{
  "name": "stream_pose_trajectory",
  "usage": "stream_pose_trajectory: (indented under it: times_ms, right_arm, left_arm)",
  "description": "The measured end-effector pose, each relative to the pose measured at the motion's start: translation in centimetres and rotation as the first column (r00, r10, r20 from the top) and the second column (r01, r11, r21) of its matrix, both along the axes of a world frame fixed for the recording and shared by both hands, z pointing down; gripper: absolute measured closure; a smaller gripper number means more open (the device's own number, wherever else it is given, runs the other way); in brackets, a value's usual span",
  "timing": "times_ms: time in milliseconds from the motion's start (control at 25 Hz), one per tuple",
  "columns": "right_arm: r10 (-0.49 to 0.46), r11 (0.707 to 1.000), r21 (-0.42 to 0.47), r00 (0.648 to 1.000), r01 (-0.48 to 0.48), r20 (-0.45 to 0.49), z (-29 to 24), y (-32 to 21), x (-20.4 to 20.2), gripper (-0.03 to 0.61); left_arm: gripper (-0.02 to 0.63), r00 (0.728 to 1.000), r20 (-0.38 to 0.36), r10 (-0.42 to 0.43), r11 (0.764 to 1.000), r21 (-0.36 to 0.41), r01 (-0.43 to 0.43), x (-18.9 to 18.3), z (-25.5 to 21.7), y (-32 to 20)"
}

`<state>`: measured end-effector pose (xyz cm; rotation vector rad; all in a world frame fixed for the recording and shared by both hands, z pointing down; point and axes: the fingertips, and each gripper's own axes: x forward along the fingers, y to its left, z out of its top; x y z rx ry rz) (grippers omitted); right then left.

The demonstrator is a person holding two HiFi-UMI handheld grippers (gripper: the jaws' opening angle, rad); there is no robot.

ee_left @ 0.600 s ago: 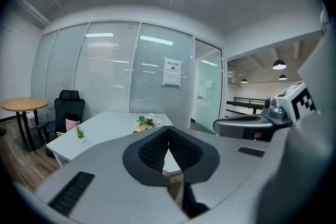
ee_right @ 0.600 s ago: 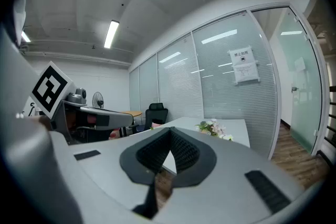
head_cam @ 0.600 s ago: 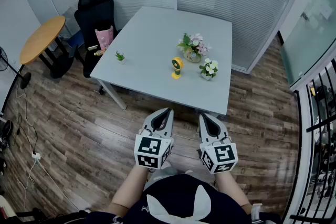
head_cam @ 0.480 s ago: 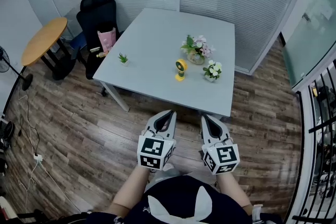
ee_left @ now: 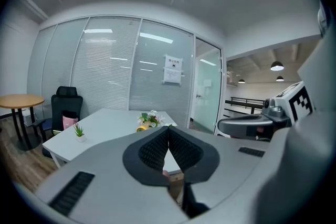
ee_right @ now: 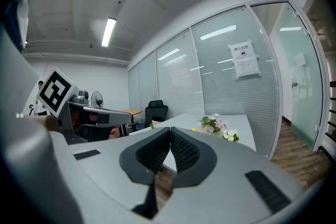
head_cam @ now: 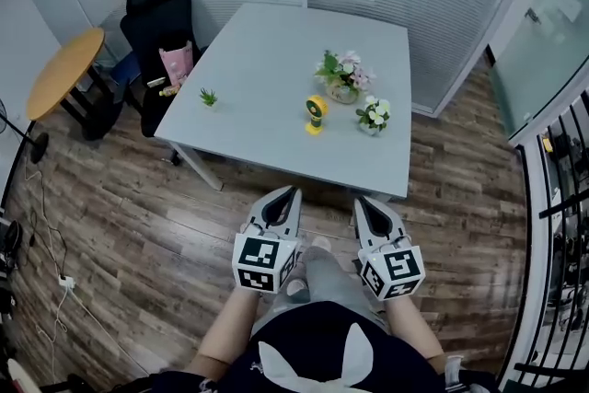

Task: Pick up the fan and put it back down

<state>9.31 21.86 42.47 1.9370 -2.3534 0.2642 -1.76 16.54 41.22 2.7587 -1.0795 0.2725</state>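
1. Step in hand: approach, as I read it. The fan (head_cam: pixel 316 113) stands upright on the worktop (head_cam: pixel 267 60), untouched, so the pick is not yet begun.
2. Left gripper (head_cam: pixel 293 191): closed tip to tip, with nothing between the pads. It is held low in front of the person, over the wood floor and short of the worktop's near edge.
3. Right gripper (head_cam: pixel 360 202): same state, closed and empty, alongside the left one.
4. Fan vs grippers: straight ahead of both and well apart from them. It falls between the 2 gripper lines, somewhat closer to the left gripper's line, and sits a little way in from the worktop edge nearest the grippers.
5. Neighbours: the white flower pot (head_cam: pixel 373 115) is just beside the fan, on the right gripper's side. The pink flower pot (head_cam: pixel 340 78) is just beyond the fan. The small green plant (head_cam: pixel 208 97) is off to the left, well clear.
6. Next move calls for:
   - closing the gap to the worktop
   - opening 1 gripper before it reaches the fan
   - lining the pads up on the fan's body or stem
7. Risk, as a judgement: both pots crowd the fan on the right and far sides, so coming in from the near-left side looks cleaner.
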Motion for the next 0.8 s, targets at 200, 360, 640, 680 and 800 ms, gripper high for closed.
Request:
stream_pose_trajectory:
  times_ms: [200,360,640,680,800]
  right_arm:
    - [-0.026,1.000,0.003,1.000,0.026,0.006,0.2,-3.5,0.8,0.511]
    - [-0.069,0.997,-0.017,0.998,0.069,0.015,0.3,-7.1,1.2,0.427]
    - [-0.114,0.992,-0.061,0.993,0.114,0.011,1.2,-13.1,2.0,0.345]
    - [-0.117,0.991,-0.070,0.993,0.118,0.010,1.5,-13.9,2.1,0.341]
    - [-0.126,0.987,-0.100,0.992,0.127,0.013,2.5,-16.3,2.5,0.319]
  left_arm:
    - [0.593,0.999,-0.031,-0.035,0.999,0.002,0.035,-0.1,-0.3,-3.7]
    - [0.594,0.999,-0.014,-0.041,0.999,0.007,0.041,0.2,-0.7,-7.0]
    - [0.594,0.999,-0.007,-0.051,0.999,0.007,0.051,1.0,-0.8,-12.5]
    - [0.592,0.999,-0.001,-0.049,0.999,0.005,0.049,1.2,-0.6,-13.2]
    - [0.592,0.999,0.011,-0.048,0.999,-0.005,0.048,1.5,0.1,-15.2]
